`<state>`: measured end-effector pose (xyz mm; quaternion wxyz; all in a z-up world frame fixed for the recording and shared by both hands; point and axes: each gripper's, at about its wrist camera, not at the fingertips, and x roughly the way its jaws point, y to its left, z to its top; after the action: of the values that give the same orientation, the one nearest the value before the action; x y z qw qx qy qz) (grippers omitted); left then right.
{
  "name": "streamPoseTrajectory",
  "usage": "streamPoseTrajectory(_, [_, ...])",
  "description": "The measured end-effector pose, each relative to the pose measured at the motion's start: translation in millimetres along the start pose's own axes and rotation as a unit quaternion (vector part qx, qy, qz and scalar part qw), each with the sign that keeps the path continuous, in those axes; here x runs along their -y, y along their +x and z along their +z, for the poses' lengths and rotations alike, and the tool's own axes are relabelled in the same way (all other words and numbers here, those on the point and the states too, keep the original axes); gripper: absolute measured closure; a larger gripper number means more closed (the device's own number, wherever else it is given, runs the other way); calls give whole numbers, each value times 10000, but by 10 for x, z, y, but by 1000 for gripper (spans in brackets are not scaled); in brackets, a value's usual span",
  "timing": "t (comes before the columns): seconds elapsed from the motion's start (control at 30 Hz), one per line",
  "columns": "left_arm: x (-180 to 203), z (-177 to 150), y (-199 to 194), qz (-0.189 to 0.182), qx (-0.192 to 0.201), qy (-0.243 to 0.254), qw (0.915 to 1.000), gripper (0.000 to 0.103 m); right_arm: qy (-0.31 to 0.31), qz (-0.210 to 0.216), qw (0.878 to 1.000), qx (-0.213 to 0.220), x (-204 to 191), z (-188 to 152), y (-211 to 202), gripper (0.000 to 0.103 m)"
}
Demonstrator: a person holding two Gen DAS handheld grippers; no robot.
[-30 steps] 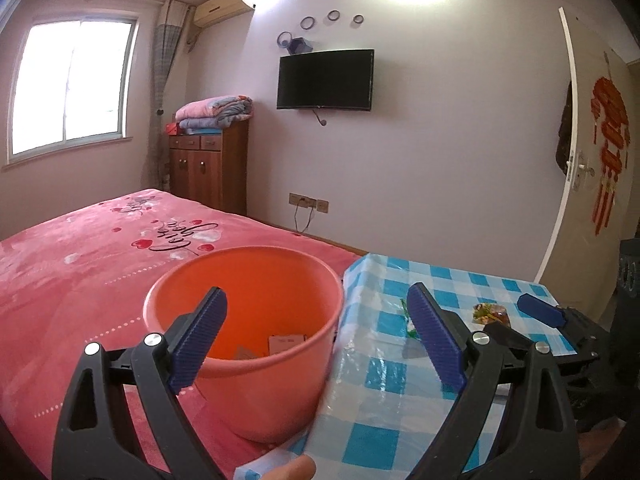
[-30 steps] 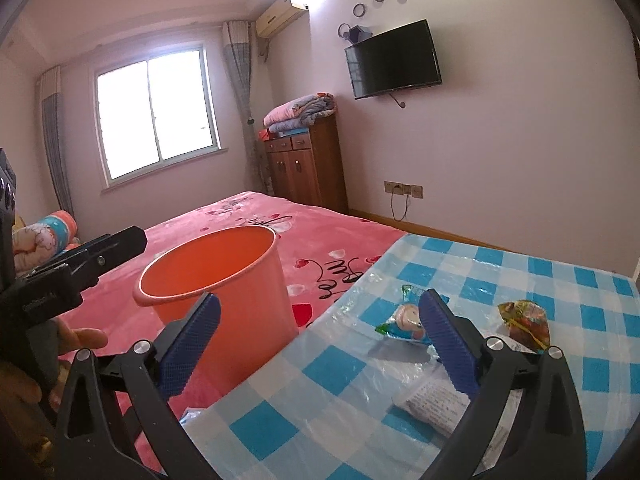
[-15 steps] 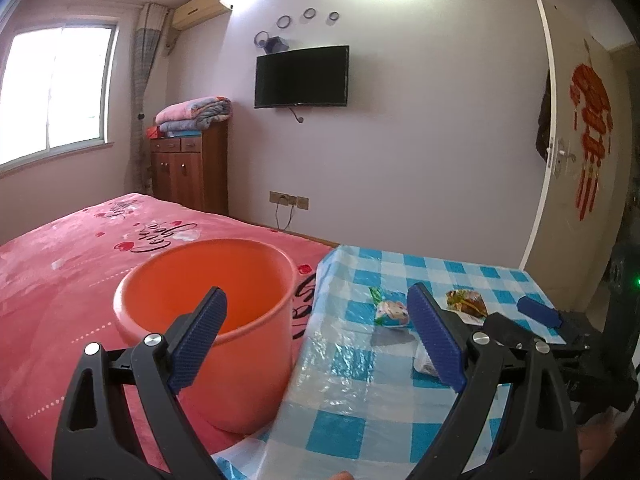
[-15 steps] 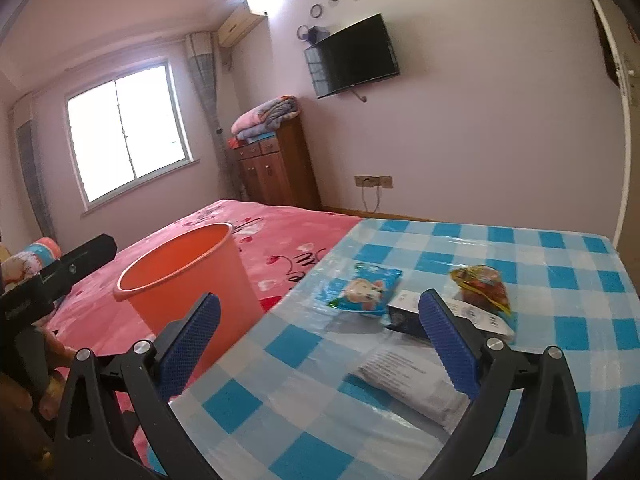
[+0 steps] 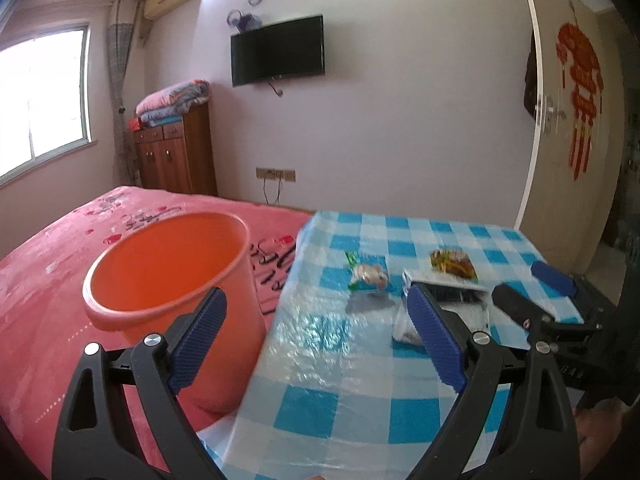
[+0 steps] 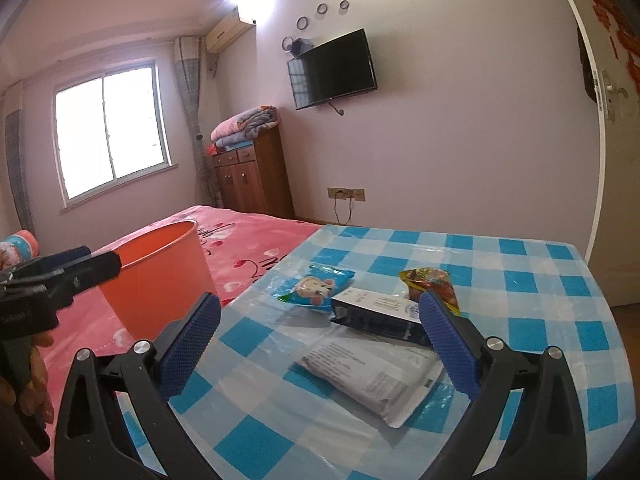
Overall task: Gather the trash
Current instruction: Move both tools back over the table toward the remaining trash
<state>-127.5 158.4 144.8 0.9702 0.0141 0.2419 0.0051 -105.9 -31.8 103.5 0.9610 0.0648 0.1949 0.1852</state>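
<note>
Over the last second both views have swung from the orange bucket [image 5: 168, 280] on the bed toward the checked desk [image 6: 520, 280], so the trash now lies ahead: a blue snack packet [image 6: 316, 288], a dark flat box [image 6: 376, 314], a white pouch [image 6: 372, 376], a colourful wrapper [image 6: 432, 280]. The right gripper [image 6: 320, 346] hovers near the pouch, fingers spread, empty; the left gripper [image 5: 316, 344] likewise spread, near the desk's bed-side edge
</note>
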Motion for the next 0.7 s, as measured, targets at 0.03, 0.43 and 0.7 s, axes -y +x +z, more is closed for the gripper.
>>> streamPoseTrajectory(0.03, [13,-14,10,-2,-33,6,10000,11,17,-1,10000,20,30,-13,-8,5])
streamPoseTrajectory(0.43, [313,-102,236,-10,-407,246,9989,11,401,-94,9991,-115,440,-109,37,5])
streamPoseTrajectory(0.7, [609,-145,454,-171,-774,509,9956,11,713,-230,9964,-395,776,-196,132,5])
